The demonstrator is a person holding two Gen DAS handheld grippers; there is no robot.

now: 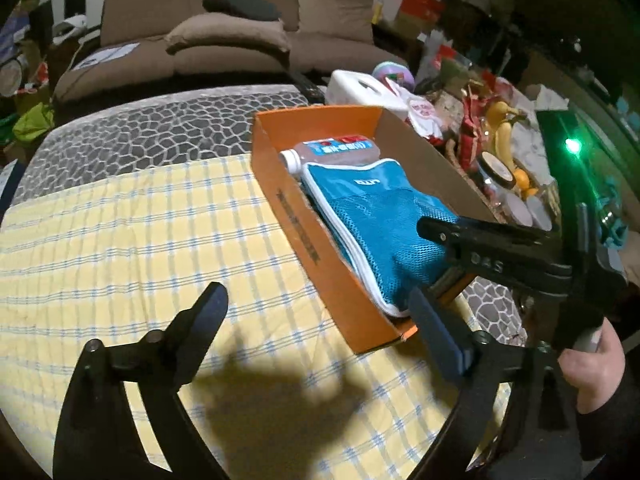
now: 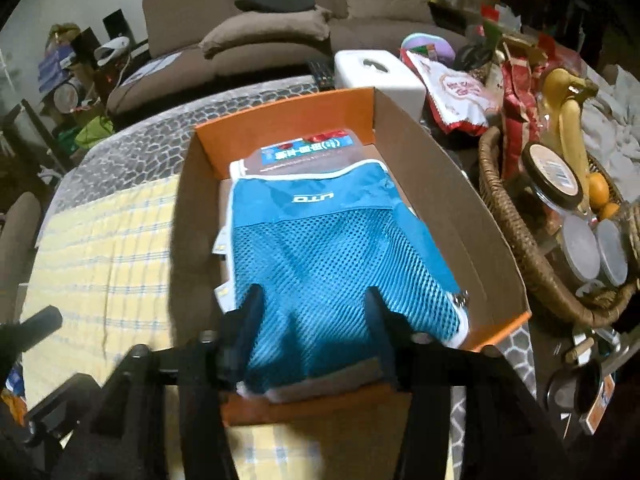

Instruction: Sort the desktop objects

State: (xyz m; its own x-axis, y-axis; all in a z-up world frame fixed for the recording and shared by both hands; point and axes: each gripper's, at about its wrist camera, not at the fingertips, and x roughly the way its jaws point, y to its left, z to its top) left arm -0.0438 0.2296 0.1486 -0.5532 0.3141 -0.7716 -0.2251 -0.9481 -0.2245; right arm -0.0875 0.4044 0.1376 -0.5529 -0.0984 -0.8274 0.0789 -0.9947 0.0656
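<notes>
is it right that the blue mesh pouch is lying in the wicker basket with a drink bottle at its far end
Not quite. The blue mesh pouch lies in the orange cardboard box, not the wicker basket beside it. The drink bottle at its far end is correct. The right wrist view shows this plainly.
</notes>
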